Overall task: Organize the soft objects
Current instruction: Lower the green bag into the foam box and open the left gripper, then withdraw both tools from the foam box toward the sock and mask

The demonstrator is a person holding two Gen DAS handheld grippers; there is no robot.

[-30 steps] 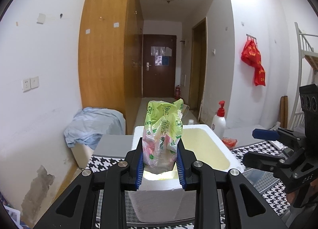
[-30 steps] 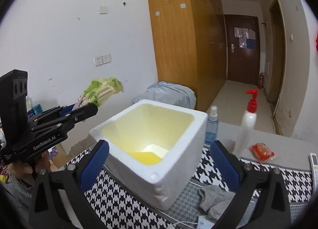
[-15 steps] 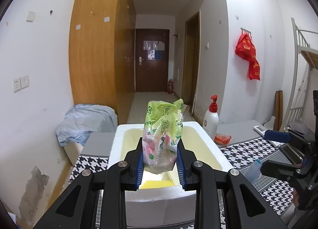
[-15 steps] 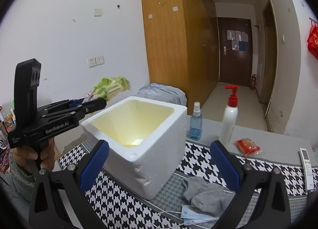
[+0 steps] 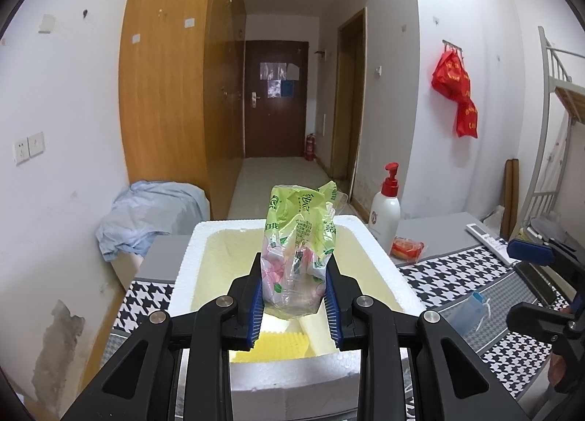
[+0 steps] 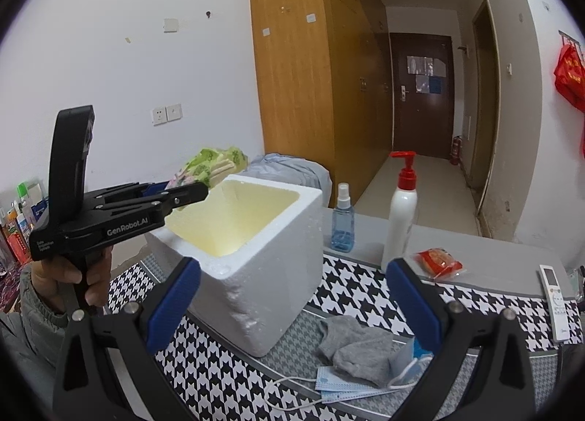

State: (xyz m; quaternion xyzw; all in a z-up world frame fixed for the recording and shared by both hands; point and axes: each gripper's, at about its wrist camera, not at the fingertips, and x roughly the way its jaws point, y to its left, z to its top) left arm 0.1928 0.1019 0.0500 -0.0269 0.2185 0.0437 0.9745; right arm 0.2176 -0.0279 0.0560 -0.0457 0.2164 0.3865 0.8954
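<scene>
My left gripper (image 5: 294, 306) is shut on a green and pink plastic packet (image 5: 298, 249) and holds it over the near edge of an open white foam box (image 5: 197, 249). In the right wrist view the same left gripper (image 6: 190, 194) holds the packet (image 6: 210, 163) above the box's (image 6: 263, 275) far left rim. A yellow sponge (image 5: 279, 346) lies on the box floor. My right gripper (image 6: 292, 306) is open and empty above a grey cloth (image 6: 351, 346) and blue face masks (image 6: 340, 382) on the checked mat.
A white pump bottle (image 6: 400, 218), a blue spray bottle (image 6: 343, 220), a red snack packet (image 6: 438, 264) and a white remote (image 6: 554, 302) lie right of the box. A blue cloth heap (image 5: 146, 212) sits by the left wall.
The left gripper with the packet has moved forward and up over the box, so the box floor shows more. The right gripper has pulled back, bringing the grey cloth and masks into view.
</scene>
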